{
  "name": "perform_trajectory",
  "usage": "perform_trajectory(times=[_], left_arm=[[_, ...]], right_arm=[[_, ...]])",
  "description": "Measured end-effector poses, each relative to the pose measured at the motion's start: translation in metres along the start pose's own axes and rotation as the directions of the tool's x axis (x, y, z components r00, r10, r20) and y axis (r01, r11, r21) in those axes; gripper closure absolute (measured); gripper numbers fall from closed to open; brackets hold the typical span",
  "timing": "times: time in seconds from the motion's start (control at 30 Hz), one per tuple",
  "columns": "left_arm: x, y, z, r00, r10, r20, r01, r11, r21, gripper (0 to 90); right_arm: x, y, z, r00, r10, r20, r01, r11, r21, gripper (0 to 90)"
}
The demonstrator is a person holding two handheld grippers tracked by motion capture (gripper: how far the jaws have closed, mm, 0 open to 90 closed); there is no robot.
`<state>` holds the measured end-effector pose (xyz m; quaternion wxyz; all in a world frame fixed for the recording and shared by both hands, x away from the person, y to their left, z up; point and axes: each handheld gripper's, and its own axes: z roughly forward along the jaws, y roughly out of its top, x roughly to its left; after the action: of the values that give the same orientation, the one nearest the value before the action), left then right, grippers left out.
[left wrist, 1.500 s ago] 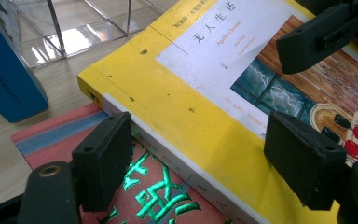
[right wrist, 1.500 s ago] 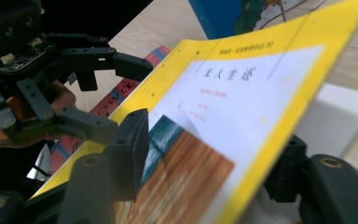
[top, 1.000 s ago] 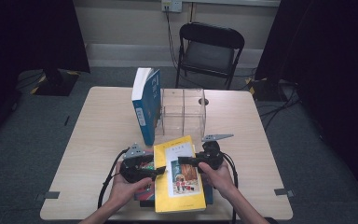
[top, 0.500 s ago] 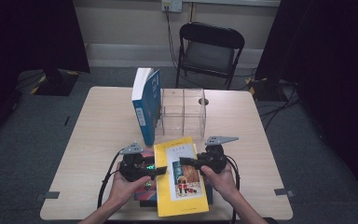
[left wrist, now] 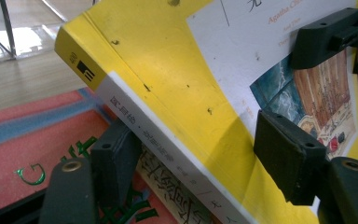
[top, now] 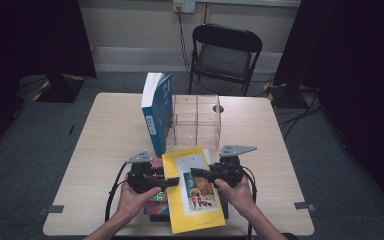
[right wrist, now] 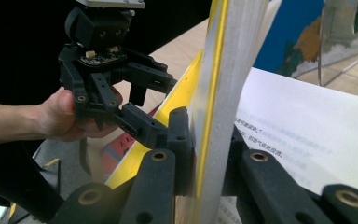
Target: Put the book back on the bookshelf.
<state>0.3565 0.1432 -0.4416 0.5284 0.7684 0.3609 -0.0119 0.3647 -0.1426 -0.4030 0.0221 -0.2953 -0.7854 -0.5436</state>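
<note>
From above, near the front edge of the pale wooden bench [top: 105, 145], a yellow paperback book with a white picture panel on its cover [top: 192, 192] sits between the two hands, its far edge close to a clear plastic divider rack [top: 196, 120]. Against that rack's left side leans an upright blue book [top: 157, 112]. The left hand-held gripper [top: 172, 181] reaches in to the yellow book's spine edge, and the right hand-held gripper [top: 196, 173] reaches across its cover from the opposite side. Under the yellow book lies a red book with green lettering [top: 159, 197].

Along the left hand-held gripper's view, the yellow book [left wrist: 168, 84] lies tilted between the black jaws, spine toward the camera. One pad [left wrist: 116, 156] sits just under the spine and the other [left wrist: 289, 161] lies over the cover; these jaws have just been closing, with the book between them, though a firm press cannot be told. The red book [left wrist: 37, 149] lies below.

Along the right hand-held gripper's view, the yellow book's page edge [right wrist: 219, 107] stands upright, clamped between the closed jaws. Beyond it, the left hand-held gripper [right wrist: 156, 105] meets the book's far edge.
</note>
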Motion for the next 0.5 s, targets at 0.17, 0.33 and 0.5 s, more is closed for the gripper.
perform_trajectory(times=[0.17,0.33,0.5], left_arm=[[-0.003,0.006,-0.005,0.9999,0.014,0.007,-0.014,0.9997,-0.019,34.7],[-0.003,0.008,-0.011,0.9994,-0.003,0.034,0.005,0.9984,-0.057,42.1],[-0.007,0.01,-0.016,0.9995,-0.012,0.029,0.014,0.9963,-0.085,46.0]], right_arm=[[0.005,0.006,-0.004,0.9998,-0.018,-0.006,0.018,1.0,-0.021,81.4],[0.007,0.013,-0.008,0.999,-0.044,-0.002,0.044,0.999,-0.015,82.0],[0.01,0.02,-0.012,0.9974,-0.072,0.002,0.072,0.997,0.0,82.0]])
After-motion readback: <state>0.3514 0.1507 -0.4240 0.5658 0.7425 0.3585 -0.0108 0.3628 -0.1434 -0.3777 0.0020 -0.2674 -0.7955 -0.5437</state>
